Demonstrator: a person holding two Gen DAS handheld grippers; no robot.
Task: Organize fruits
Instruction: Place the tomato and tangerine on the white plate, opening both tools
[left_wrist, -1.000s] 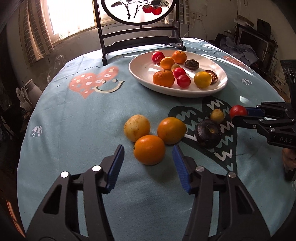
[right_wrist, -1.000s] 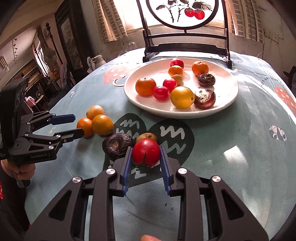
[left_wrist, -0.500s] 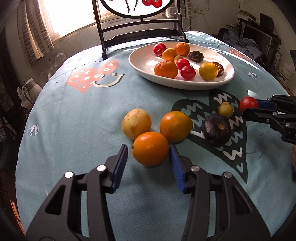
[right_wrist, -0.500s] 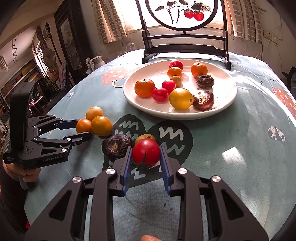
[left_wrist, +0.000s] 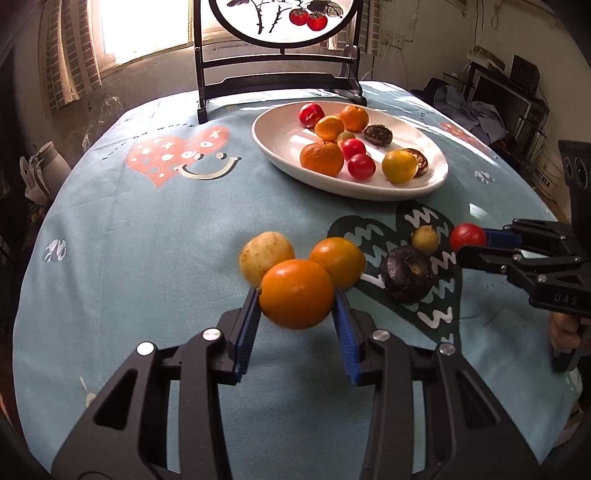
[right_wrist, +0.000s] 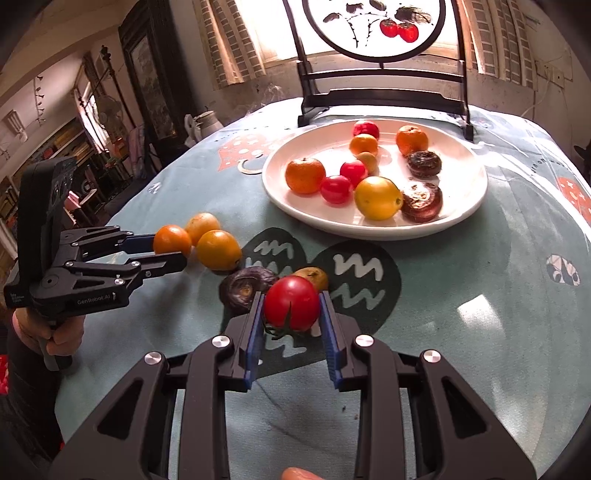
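Left claw (left_wrist: 296, 295) has just been closing in and its blue pads now pinch an orange (left_wrist: 296, 293), smooth and glossy, round, bright orange all over. It sits at the front of a little cluster on the worktop (left_wrist: 147, 240), right against another orange (left_wrist: 338, 261) and a pale yellow speckled fruit (left_wrist: 264, 254).

Right claw (right_wrist: 291, 304) is clamped on a tomato (right_wrist: 291, 302), shiny red with a dark green stem hanging off the bottom. Just behind it are a wrinkly dark purple fruit (right_wrist: 245, 286) and a small yellowish one (right_wrist: 314, 277), both lying on the dark heart print of the blue cloth.

Farther back, the white plate (left_wrist: 280, 133) already holds a mix: a couple of mandarins, small red tomatoes, a yellow fruit and two dark brown shrivelled ones. Behind the plate stands a black frame with a round painted panel (right_wrist: 373, 26).
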